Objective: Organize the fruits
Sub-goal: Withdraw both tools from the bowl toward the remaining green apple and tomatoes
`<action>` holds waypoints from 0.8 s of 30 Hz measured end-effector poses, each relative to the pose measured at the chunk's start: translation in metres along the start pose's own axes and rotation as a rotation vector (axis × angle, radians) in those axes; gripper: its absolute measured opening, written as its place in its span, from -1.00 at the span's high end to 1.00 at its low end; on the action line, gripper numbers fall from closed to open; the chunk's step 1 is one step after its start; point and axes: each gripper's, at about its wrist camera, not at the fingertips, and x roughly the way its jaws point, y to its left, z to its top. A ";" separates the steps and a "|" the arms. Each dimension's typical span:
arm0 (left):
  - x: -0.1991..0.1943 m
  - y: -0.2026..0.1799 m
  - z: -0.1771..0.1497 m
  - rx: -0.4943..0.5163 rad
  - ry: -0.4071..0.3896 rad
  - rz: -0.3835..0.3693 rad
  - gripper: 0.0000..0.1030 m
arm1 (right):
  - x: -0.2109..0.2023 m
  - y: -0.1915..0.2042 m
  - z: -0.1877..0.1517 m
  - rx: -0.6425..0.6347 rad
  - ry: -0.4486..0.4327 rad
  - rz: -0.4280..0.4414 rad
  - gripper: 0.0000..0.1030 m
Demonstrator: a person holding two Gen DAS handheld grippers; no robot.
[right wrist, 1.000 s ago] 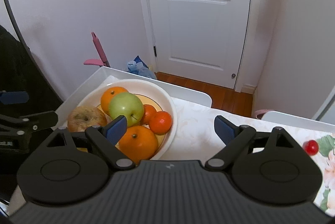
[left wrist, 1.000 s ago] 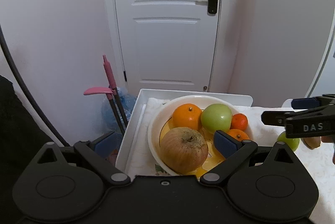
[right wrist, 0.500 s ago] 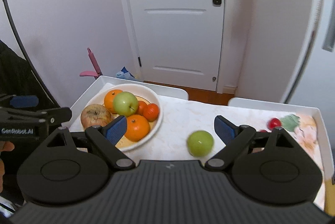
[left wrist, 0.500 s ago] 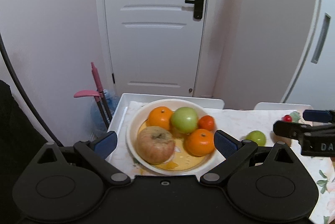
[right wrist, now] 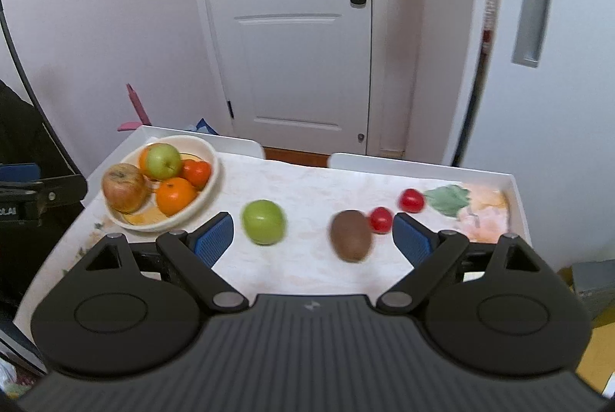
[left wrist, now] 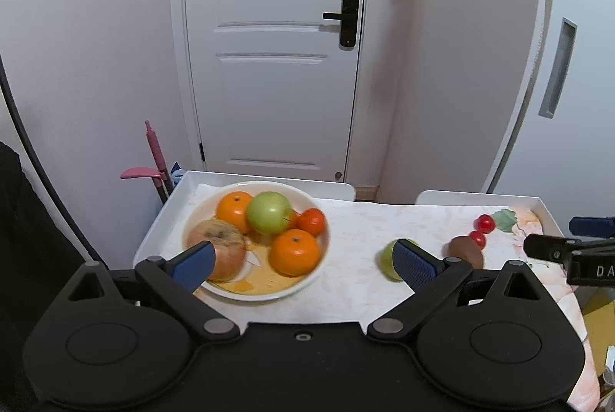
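Fruits are split between two places: we see a brownish apple (right wrist: 125, 187), a green apple (right wrist: 163, 161), three oranges and perhaps more stacked in the white bowl (left wrist: 321, 250) at the left end of the tray table (right wrist: 517, 196), while a loose green apple (right wrist: 264, 222), a kiwi (right wrist: 351, 236) and two small red fruits (right wrist: 411, 200) lie on the patterned cloth to the right. We hold the left gripper (left wrist: 303, 262) with its jaws spread wide and empty, above the near edge of the bowl; the right gripper (right wrist: 313, 233) is likewise spread and empty, facing the loose green apple and the kiwi. We judge the remaining work to be moving the loose items into the bowl. Risks: the loose green apple is round and smooth, so an off-centre pinch may squirt it out and roll it toward the table edge, though the raised rim should catch it. The kiwi touches or nearly touches one red fruit, so closing on it may knock that fruit away. The bowl is already heaped; an added fruit may dislodge the top green apple.
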 end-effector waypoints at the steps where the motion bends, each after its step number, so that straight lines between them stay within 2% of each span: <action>1: -0.001 -0.008 -0.001 -0.001 0.000 0.005 -0.95 | -0.001 -0.009 0.000 -0.006 -0.002 0.001 -1.00; 12: 0.022 -0.071 -0.015 -0.003 0.033 0.069 -0.95 | 0.016 -0.085 -0.004 -0.073 0.010 0.035 -0.97; 19: 0.060 -0.108 -0.023 0.025 0.050 0.102 -0.94 | 0.058 -0.120 -0.014 -0.126 0.040 0.075 -0.86; 24: 0.096 -0.129 -0.026 0.043 0.066 0.116 -0.86 | 0.092 -0.133 -0.022 -0.162 0.070 0.109 -0.81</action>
